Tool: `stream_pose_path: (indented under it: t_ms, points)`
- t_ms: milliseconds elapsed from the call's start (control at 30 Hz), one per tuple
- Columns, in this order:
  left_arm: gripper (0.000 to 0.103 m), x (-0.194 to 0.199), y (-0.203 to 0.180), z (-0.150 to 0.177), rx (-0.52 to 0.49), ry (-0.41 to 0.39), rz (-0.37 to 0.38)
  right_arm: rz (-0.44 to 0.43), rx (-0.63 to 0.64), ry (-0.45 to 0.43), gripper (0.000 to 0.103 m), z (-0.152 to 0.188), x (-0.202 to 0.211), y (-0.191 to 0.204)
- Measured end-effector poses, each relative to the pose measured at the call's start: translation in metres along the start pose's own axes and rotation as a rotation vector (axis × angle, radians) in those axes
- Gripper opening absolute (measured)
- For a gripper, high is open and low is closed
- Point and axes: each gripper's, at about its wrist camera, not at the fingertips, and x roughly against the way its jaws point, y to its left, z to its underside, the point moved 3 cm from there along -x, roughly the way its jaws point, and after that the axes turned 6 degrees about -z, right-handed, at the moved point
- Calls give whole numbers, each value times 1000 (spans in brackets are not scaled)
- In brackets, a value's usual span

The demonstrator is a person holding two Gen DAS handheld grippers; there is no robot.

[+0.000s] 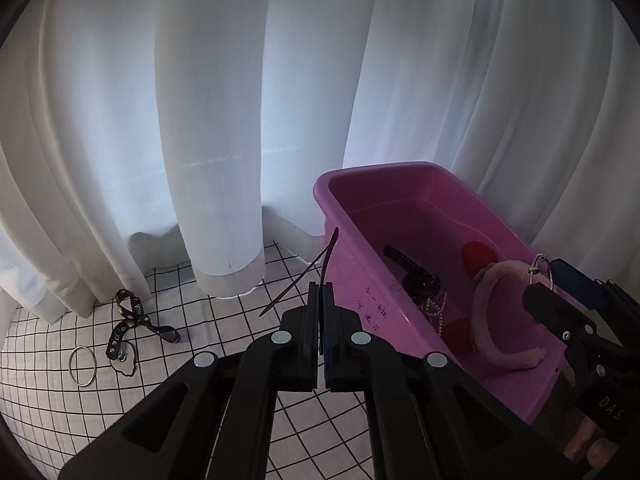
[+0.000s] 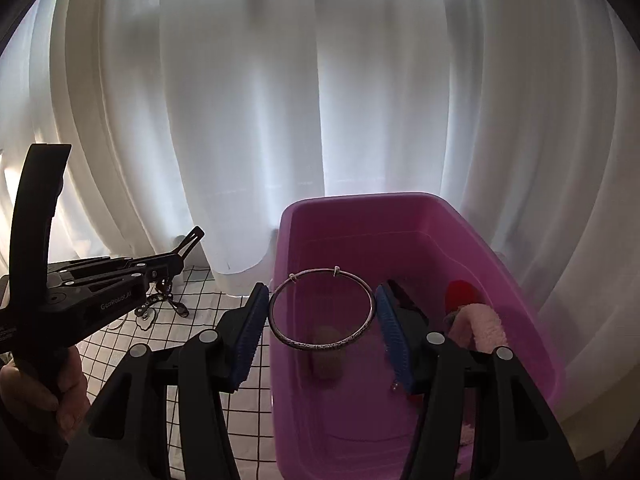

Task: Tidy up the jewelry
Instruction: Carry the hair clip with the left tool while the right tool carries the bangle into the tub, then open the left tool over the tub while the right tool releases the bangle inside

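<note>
Pink bin (image 2: 400,216), black-gridded white cloth (image 1: 224,320)

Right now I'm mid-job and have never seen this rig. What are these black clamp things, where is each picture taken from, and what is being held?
There is no robot here: a person holds a two-finger gripper in each hand, with a wide-angle camera on each looking along its fingers.

The left camera shows the left gripper shut on a thin dark strap. Beyond it, on the checked cloth, lie a metal ring and a black printed band.

The right camera shows the right gripper holding a silver bangle by its sides, above the pink tub. In the tub are a pink fluffy headband, a pearl string, a dark studded strap and something red.
</note>
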Motion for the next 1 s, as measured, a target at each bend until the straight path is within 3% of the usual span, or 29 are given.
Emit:
stream_pose_path:
  t_ms: [233, 400, 800, 900, 933, 1000]
  points:
    - [2, -35, -80, -16, -51, 72, 80, 35, -58, 52, 54, -1, -12, -59]
    - [2, -59, -112, -14, -55, 136, 85, 20, -81, 86, 54, 0, -26, -81]
    - [2, -83, -123, -7, -33, 187, 8, -17, -79, 132, 54, -2, -42, -98]
    - [3, -83, -124, -6, -29, 200, 4, -16, -90, 146, 62, -5, -44, -102]
    - [5, -84, -124, -5, -25, 204, 3, -18, -98, 149, 66, -6, -44, -103]
    - [20, -82, -123, -4, -27, 204, -9, -12, -108, 150, 67, -8, -43, -106]
